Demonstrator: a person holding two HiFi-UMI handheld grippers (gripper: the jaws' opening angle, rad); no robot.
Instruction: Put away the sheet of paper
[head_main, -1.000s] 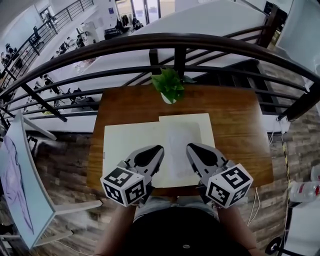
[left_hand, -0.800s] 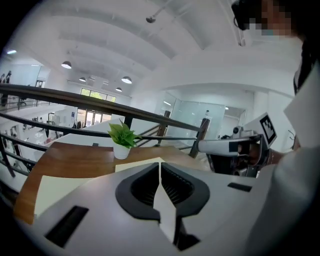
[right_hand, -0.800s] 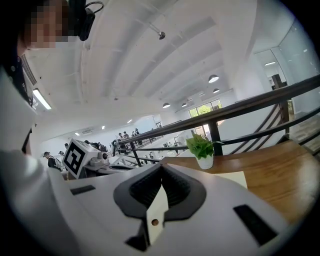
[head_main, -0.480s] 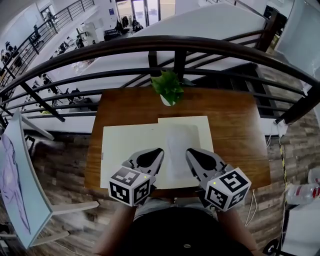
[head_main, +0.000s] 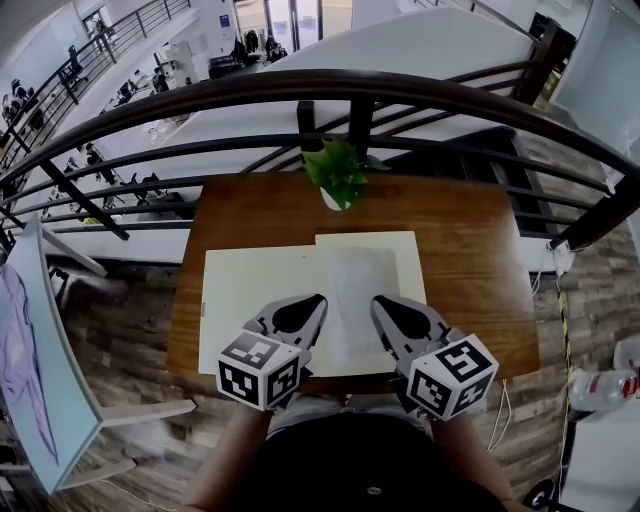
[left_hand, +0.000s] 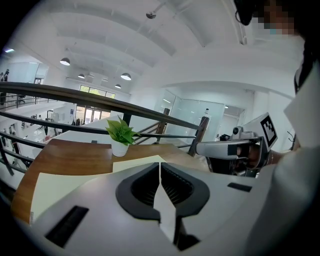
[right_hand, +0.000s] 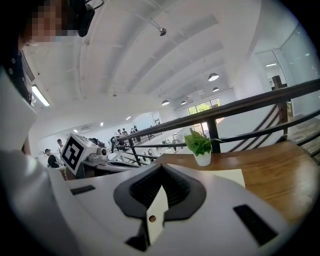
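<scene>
A pale yellow sheet of paper (head_main: 255, 300) lies flat on the wooden table (head_main: 470, 250), with a thinner whitish sheet (head_main: 360, 290) on its middle. My left gripper (head_main: 318, 298) hovers over the paper's near edge, shut with nothing between its jaws. My right gripper (head_main: 378, 300) hangs beside it to the right, also shut and empty. In the left gripper view the jaws (left_hand: 160, 165) meet in a line above the paper (left_hand: 60, 182). In the right gripper view the jaws (right_hand: 161, 167) are closed too, and the paper's corner (right_hand: 230, 176) shows beyond them.
A small green plant in a white pot (head_main: 338, 175) stands at the table's far edge, against a dark metal railing (head_main: 350, 85). A pale chair (head_main: 55, 400) sits on the floor to the left. Wooden floor surrounds the table.
The left gripper has tilted and shifted slightly. The right gripper and the paper have kept still.
</scene>
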